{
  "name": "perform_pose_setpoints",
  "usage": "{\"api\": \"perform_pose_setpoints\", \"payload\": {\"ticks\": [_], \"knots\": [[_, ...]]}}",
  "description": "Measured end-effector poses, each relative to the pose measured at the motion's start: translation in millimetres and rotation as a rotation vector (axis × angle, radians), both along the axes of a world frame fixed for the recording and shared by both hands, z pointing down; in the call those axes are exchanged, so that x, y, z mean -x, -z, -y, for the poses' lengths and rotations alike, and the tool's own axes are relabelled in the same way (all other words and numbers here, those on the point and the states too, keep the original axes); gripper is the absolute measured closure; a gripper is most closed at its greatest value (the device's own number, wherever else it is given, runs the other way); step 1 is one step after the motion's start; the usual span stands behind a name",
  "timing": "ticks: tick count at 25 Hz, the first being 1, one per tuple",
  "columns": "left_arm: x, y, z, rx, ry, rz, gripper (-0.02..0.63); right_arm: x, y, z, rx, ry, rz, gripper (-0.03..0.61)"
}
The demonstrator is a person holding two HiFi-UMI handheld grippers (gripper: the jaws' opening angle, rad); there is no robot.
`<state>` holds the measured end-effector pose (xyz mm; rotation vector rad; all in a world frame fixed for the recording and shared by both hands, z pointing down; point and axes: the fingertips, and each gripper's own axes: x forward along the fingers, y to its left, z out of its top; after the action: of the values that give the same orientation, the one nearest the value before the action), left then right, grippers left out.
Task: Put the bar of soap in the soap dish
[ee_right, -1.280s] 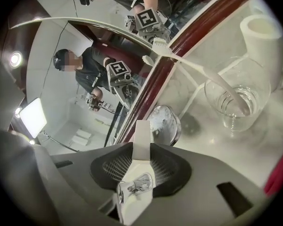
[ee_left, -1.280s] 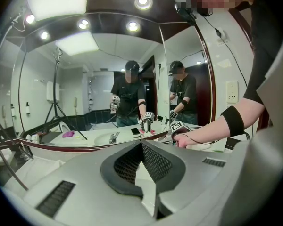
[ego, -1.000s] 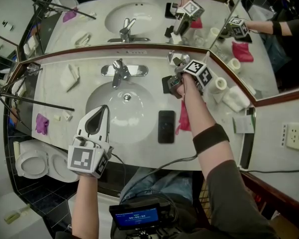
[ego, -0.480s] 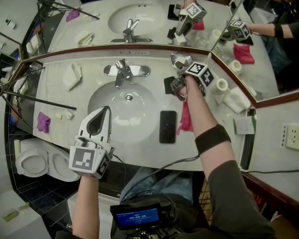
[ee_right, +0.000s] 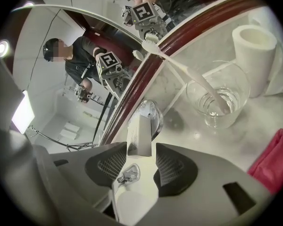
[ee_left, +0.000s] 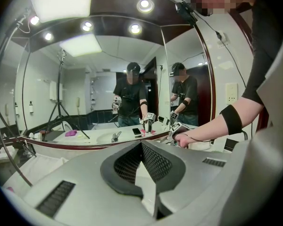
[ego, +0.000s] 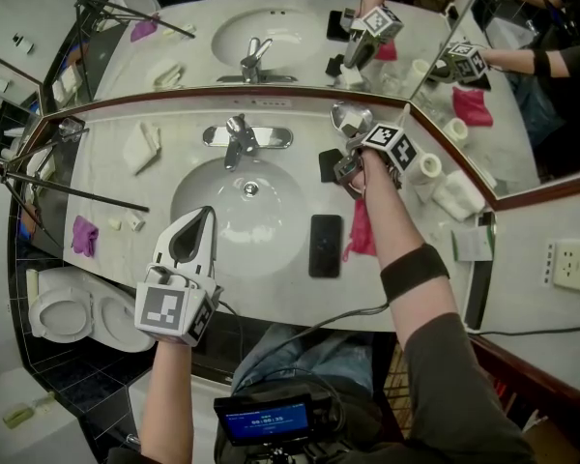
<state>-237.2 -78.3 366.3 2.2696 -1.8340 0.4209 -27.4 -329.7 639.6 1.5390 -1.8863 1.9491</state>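
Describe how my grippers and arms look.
The left gripper and right gripper are pale grey with black mesh-padded tongs and a white cube of black square markers. A black cable trails from the left. The right arm wears a black band and dark sleeve.

glass point(ee_right: 220, 99) beside soap dish point(ee_right: 158, 118), mirror point(ee_right: 80, 60) behind

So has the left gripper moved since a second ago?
No. The left gripper keeps the same offset below-left of the sink drain; only the whole view shifted slightly.
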Motion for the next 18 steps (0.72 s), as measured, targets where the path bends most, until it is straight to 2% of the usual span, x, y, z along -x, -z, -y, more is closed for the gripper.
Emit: {"api": "perform_pose_setpoints", "payload": {"ticks": [9,15,18], "knots": [[-3,12,-7,-0.02,0.002,-0.012,0.613,-11,20,-31,-0.028,0.047,-0.013,0.362],[-5,24,-15,-0.041,0.021,-0.034,0.613,-16,66,-48,-0.141,0.146,-0.03,0.369],[-3,28,-23,-0.042,0.039,-0.044,0.613,-18,89,-59,-0.211,0.209,-0.059,0.403]]}}
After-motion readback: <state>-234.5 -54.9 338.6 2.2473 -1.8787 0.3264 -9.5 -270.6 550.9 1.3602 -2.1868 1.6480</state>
